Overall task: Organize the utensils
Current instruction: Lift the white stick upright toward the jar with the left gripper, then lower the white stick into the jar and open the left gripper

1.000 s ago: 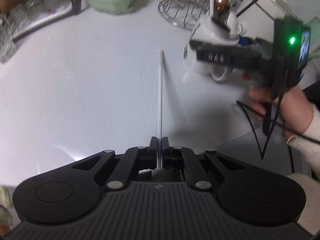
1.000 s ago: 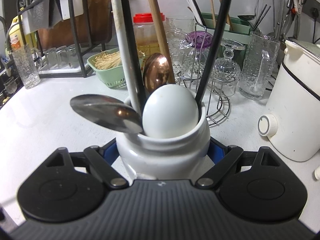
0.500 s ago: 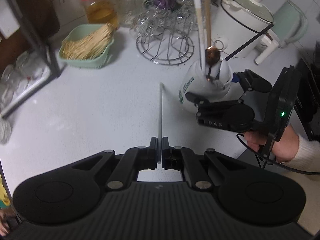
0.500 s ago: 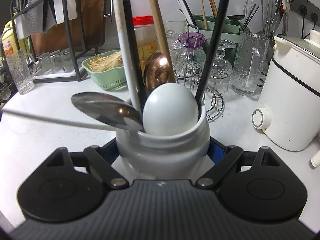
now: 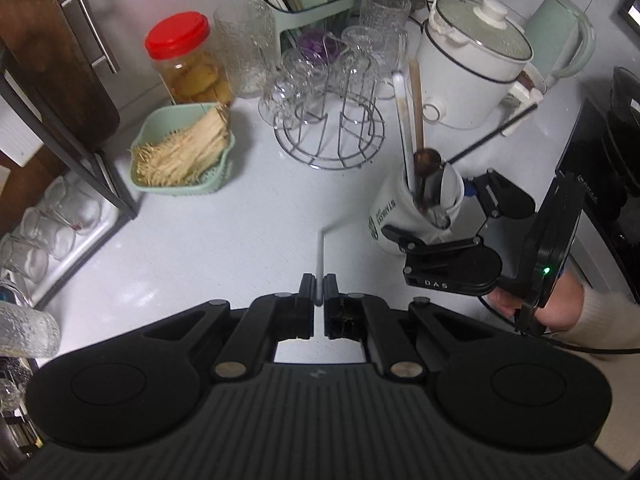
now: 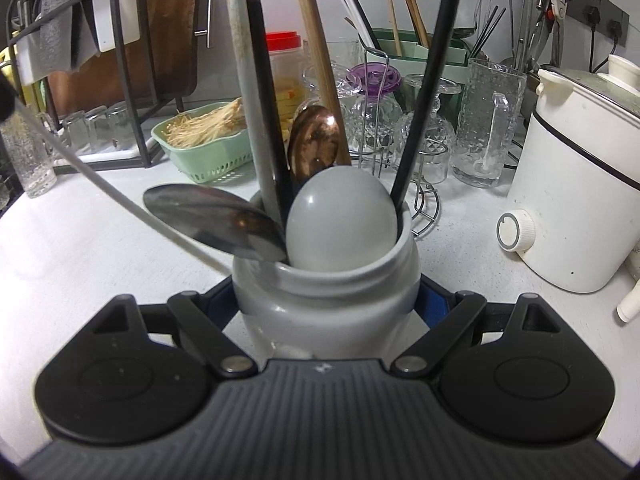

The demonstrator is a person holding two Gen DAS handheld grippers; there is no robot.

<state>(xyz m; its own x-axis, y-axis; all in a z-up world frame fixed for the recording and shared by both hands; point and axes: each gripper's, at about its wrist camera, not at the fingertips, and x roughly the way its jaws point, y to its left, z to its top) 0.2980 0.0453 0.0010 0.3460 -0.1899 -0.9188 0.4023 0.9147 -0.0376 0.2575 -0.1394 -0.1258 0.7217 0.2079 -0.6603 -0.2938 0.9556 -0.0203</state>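
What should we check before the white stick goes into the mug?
1. Left gripper pinches the stick: ok, shut on it.
2. Right gripper holds the mug: ok, jaws press on both sides.
3. Mug upright on the counter: ok.
4. Room in the mug: not ok. A white spoon, a steel spoon, a copper spoon and long handles crowd its mouth.
5. Stick's tip above the rim: not ok. In the right wrist view it ends beside the mug, below the rim.
6. Whether the tip touches the mug: cannot tell.
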